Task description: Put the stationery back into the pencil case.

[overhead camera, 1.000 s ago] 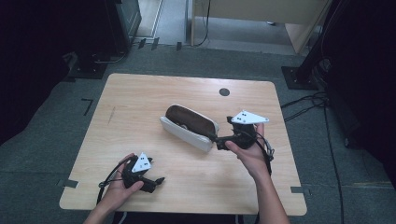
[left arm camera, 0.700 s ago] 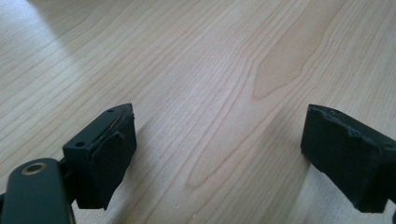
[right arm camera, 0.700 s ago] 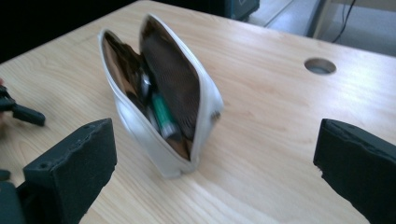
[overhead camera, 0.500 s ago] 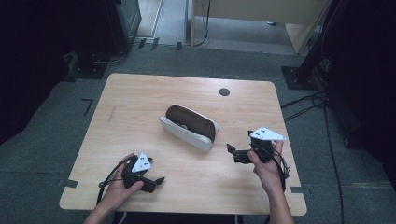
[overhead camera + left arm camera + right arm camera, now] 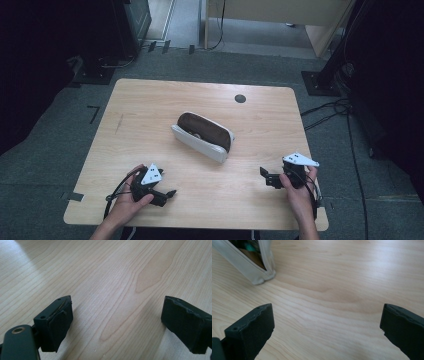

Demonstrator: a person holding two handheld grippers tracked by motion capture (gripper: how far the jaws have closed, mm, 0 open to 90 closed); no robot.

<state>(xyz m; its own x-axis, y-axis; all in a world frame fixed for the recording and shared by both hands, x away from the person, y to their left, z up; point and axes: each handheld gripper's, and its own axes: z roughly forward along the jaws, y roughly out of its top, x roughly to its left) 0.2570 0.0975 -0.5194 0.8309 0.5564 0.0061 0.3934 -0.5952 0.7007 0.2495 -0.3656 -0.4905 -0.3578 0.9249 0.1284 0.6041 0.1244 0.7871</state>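
A white pouch (image 5: 202,137) with a dark brown inside lies open in the middle of the wooden table (image 5: 150,105); one end of the pouch (image 5: 249,263) fills the upper left of the right gripper view, something green inside it. My left gripper (image 5: 167,196) rests near the table's front left edge, open, with bare wood between its jaws (image 5: 115,325). My right gripper (image 5: 266,177) sits low over the front right of the table, open and holding nothing, well clear of the pouch, its jaws wide apart (image 5: 327,332).
A small dark round hole (image 5: 240,98) marks the table's far side. Dark stands (image 5: 100,70) and cables (image 5: 335,107) sit on the grey floor around the table. Bare wood lies on every side of the pouch.
My right gripper has drawn back from the pouch's right end toward the front right of the table and come down. The left gripper and the pouch have stayed put.
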